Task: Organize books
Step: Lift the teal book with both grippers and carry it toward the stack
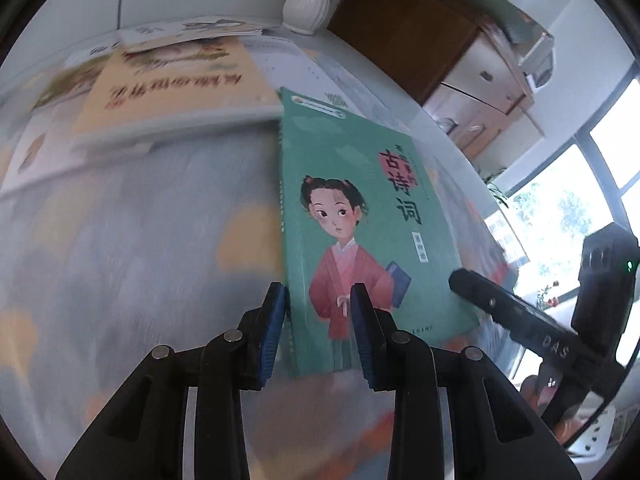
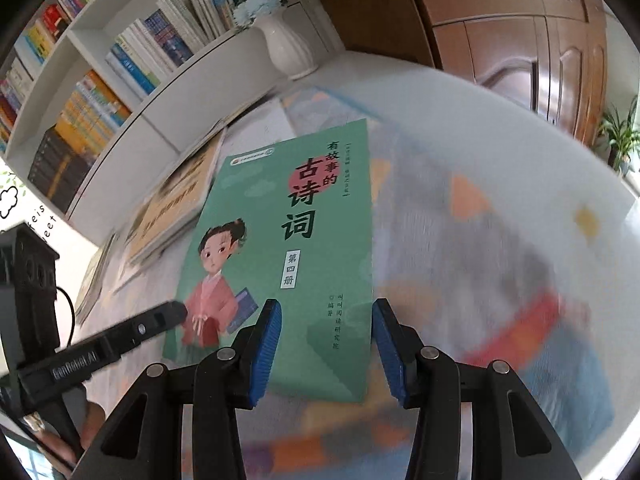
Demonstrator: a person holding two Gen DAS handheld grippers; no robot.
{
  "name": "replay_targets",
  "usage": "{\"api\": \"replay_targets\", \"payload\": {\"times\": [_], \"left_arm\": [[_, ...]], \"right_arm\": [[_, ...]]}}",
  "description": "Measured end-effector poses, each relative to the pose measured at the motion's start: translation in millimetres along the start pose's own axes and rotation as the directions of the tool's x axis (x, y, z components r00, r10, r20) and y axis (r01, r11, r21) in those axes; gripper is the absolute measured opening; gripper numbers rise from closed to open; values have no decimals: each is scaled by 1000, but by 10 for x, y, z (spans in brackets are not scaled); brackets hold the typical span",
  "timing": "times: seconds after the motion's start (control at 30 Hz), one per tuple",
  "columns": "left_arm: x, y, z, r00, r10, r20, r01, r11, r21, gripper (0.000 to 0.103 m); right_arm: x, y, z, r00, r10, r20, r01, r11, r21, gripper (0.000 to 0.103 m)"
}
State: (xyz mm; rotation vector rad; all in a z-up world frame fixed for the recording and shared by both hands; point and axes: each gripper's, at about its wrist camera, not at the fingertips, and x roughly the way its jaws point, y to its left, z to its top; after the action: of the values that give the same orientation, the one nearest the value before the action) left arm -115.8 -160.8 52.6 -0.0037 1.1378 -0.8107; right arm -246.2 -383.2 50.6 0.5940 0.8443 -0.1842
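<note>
A green book with a drawn child in a red robe on its cover is held just above the patterned tablecloth. It looks sharp while the table behind it is smeared. My left gripper is shut on its near left corner, one pad at the spine and the other on the cover. My right gripper is shut on the near right corner of the green book. Each view shows a black finger of the other gripper at the book's side.
A yellow-covered book tops a loose pile at the back left of the table. A white vase with flowers stands at the far edge. A full bookshelf lines the wall, and a wooden cabinet stands to the right.
</note>
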Motion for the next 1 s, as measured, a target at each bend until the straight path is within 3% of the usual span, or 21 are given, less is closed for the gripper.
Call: {"api": "replay_targets", "payload": {"times": [0.13, 0.2, 0.3, 0.37, 0.4, 0.53, 0.67, 0.73, 0.8, 0.87, 0.97, 1.0], "left_arm": [[-92, 211, -85, 999, -34, 3, 34, 999, -39, 29], [-89, 325, -75, 1000, 2, 10, -1, 998, -63, 34], [-83, 402, -51, 999, -33, 26, 35, 998, -57, 47], [-66, 345, -55, 998, -52, 24, 53, 998, -20, 66], [-51, 291, -64, 998, -51, 24, 51, 999, 4, 70], [10, 109, -111, 999, 28, 34, -31, 997, 77, 78], [3, 164, -101, 997, 24, 71, -24, 1000, -9, 78], [-10, 194, -99, 997, 14, 75, -12, 999, -37, 78], [8, 144, -97, 997, 44, 64, -44, 999, -7, 76], [-6, 123, -108, 988, 129, 84, -128, 992, -19, 45], [-9, 177, -90, 989, 121, 88, -118, 992, -46, 37], [-3, 184, -80, 991, 110, 81, -106, 993, -44, 36]], "right_arm": [[-31, 194, -233, 1000, 15, 24, -14, 997, -74, 48], [6, 247, -245, 999, -14, 31, 17, 994, -105, 47], [-14, 311, -219, 996, -63, 68, 71, 990, -118, 47], [-32, 361, -206, 985, -113, 127, 130, 982, -137, 51], [-3, 366, -184, 983, -129, 129, 147, 979, -139, 55], [131, 362, -127, 983, -161, 94, 172, 976, -130, 55], [165, 376, -161, 983, -170, 69, 180, 969, -171, 59], [178, 408, -183, 986, -159, 47, 165, 967, -194, 70], [205, 464, -211, 988, -152, 26, 154, 963, -221, 90], [239, 515, -221, 981, -190, 25, 191, 953, -234, 91], [241, 519, -233, 978, -203, 43, 208, 956, -208, 93], [219, 502, -237, 977, -209, 53, 215, 957, -193, 87]]}}
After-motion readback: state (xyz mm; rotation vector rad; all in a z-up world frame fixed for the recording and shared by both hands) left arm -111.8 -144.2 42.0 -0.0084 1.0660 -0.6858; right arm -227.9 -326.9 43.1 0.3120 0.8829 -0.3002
